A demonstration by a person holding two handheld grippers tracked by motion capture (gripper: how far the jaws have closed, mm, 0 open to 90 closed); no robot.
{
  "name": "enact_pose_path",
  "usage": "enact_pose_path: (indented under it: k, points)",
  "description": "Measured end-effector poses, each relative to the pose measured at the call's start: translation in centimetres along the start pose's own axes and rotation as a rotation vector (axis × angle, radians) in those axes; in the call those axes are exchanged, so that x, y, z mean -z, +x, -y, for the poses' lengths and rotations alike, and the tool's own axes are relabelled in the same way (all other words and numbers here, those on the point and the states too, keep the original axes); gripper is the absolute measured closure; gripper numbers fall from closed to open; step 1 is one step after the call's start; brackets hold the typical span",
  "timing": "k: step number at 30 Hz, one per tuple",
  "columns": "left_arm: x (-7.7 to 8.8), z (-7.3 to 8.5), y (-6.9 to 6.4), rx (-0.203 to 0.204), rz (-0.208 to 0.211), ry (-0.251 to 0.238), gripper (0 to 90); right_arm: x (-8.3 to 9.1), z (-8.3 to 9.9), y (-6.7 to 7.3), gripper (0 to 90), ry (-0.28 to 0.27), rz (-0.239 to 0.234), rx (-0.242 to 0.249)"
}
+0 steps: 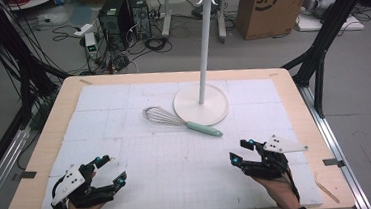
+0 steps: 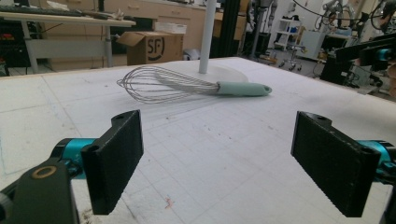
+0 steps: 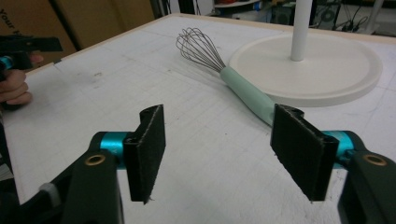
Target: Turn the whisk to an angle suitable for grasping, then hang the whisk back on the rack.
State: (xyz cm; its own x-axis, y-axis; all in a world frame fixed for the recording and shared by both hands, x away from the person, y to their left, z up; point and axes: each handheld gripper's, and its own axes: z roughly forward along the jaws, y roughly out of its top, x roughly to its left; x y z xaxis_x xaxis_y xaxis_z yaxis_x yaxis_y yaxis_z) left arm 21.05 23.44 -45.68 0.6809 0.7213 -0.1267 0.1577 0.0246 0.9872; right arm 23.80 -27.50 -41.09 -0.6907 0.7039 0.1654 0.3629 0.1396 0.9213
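**Whisk and two hand-held grippers on a padded table**

Item 1: whisk (image 1: 177,120). Wire balloon head, pale green handle. It lay flat on the white mat (image 1: 178,170) near the middle of the table (image 1: 41,146), wires toward the left of the high view and handle running right and slightly toward the person. Its handle lay just beside the near rim of the stand's round base; contact between the two could not be told. Nothing gripped it.

Item 2: white stand (image 1: 202,58). A round base carried an upright pole with short hooks at the top. It stood behind the whisk, toward the far side of the mat.

Item 3: left gripper (image 1: 109,168). Held in the person's left hand at the near left of the mat. Jaws stood wide apart with bare mat between them. In the left gripper view the whisk (image 2: 187,86) lay well ahead of the jaws.

Item 4: right gripper (image 1: 241,151). Held in the person's right hand at the near right of the mat, pointing toward the whisk. Jaws were released and empty. In the right gripper view the end of the whisk handle (image 3: 247,95) ran down behind the right-hand jaw's pad, not between the pads.

Item 5: surroundings. A cardboard box (image 1: 266,3) and computer cases (image 1: 123,14) sat on the floor beyond the table.
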Motion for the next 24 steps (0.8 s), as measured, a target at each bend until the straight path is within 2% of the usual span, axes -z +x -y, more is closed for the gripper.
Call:
enact_pose_path:
  k: [2,4,6,7,9,12,16,19,21,24]
  points:
    - [-0.1,-0.1,0.1,0.037,0.017,-0.022,17.3,0.6,0.3,0.3,24.8,-0.036,-0.006,0.015]
    - [-0.4,-0.4,0.2,0.019,0.018,-0.021,17.1,1.2,0.8,0.4,20.1,-0.063,-0.019,0.027]
    - [-0.8,-0.7,0.5,0.025,0.035,-0.024,16.3,1.6,1.1,0.3,18.2,-0.078,-0.027,0.039]
    - [-1.1,-1.1,0.6,0.01,0.036,-0.019,16.3,1.7,1.2,0.3,15.9,-0.083,-0.028,0.037]
    - [-1.8,-1.6,0.8,0.0,0.047,-0.022,14.7,2.1,1.2,0.1,15.1,-0.099,-0.036,0.039]
    - [-3.0,-2.4,1.1,-0.023,0.077,-0.001,15.0,2.5,1.3,0.0,15.1,-0.121,-0.037,0.041]
    - [-5.0,-3.8,1.1,-0.045,0.16,0.031,17.2,2.9,1.4,-0.4,15.2,-0.137,-0.031,0.031]
    - [-6.7,-5.3,1.0,-0.088,0.22,0.073,23.5,3.0,1.5,-0.7,15.2,-0.144,-0.027,0.018]
    - [-7.8,-6.1,1.0,-0.09,0.256,0.084,25.3,3.1,1.7,-0.8,15.2,-0.14,-0.025,0.015]
    - [-9.3,-7.0,1.1,-0.099,0.28,0.107,26.5,3.2,1.7,-1.0,15.2,-0.144,-0.024,0.013]
